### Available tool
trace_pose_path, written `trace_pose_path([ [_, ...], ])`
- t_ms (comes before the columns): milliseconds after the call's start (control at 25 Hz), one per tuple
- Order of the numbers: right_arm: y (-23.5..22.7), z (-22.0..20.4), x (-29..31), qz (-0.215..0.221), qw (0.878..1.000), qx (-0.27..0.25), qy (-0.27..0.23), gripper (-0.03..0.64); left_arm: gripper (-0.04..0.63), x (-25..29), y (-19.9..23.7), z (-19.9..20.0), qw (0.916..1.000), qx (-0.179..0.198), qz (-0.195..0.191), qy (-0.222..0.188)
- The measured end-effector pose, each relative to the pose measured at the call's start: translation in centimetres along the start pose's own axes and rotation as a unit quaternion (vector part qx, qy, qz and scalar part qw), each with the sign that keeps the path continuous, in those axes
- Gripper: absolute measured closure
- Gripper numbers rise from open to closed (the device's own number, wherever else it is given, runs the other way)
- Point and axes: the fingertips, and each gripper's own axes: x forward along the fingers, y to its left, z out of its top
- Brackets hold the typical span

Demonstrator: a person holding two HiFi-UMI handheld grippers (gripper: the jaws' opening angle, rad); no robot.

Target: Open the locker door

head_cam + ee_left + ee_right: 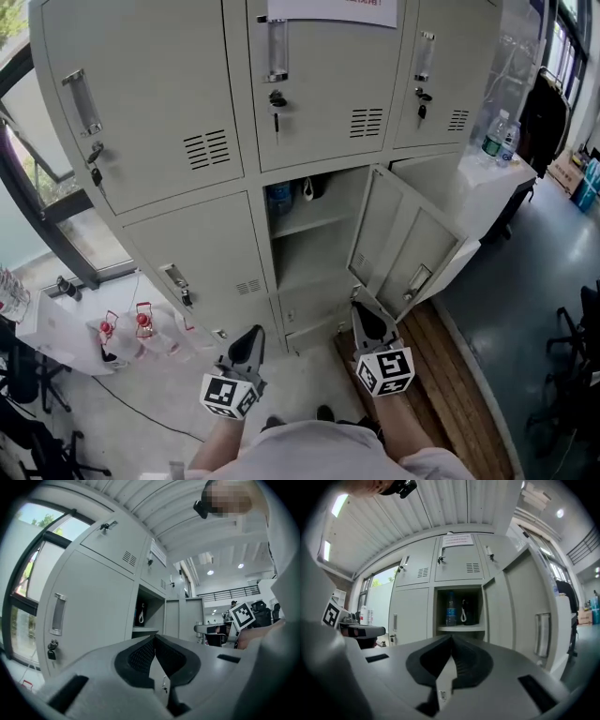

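Note:
The grey locker door (403, 239) of the lower middle compartment stands swung out to the right, its handle (417, 279) on the outer face. Inside the open compartment (314, 225) a blue water bottle (278, 199) and a dark item (312, 190) rest on a shelf. In the right gripper view the bottle (450, 608) and the open door (525, 606) show ahead. My right gripper (358, 298) hangs just below the door's lower edge, jaws shut on nothing. My left gripper (253, 334) is shut and empty, lower left of the compartment, pointing at the neighbouring closed door (93, 606).
Closed lockers with handles and keys surround the opening (141, 103). Red-capped bottles (142, 323) stand on the floor at left. A white table with water bottles (497, 141) sits right of the lockers. A wooden plank (450, 375) runs along the floor on the right.

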Motion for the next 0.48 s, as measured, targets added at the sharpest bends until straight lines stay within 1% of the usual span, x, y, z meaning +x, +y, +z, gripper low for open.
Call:
trace_pose_path([
  [120, 3.2, -0.5, 1.2, 0.042, 0.999, 0.001, 0.007, 0.604, 0.591, -1.3, 2.0, 0.3, 0.9994, -0.003, 0.033, -0.006],
  [200, 4.9, -1.0, 1.7, 0.065, 0.998, 0.002, 0.012, 0.604, 0.591, -2.0, 2.8, 0.5, 0.9989, -0.002, 0.047, -0.008],
  [320, 6.8, -1.1, 2.1, 0.092, 0.996, 0.002, 0.013, 0.604, 0.591, -2.6, 3.5, 0.6, 0.9982, -0.001, 0.06, -0.01],
  [480, 8.1, -0.9, 2.5, 0.11, 0.994, 0.003, 0.011, 0.604, 0.591, -3.0, 4.0, 0.7, 0.9976, 0.0, 0.069, -0.009],
])
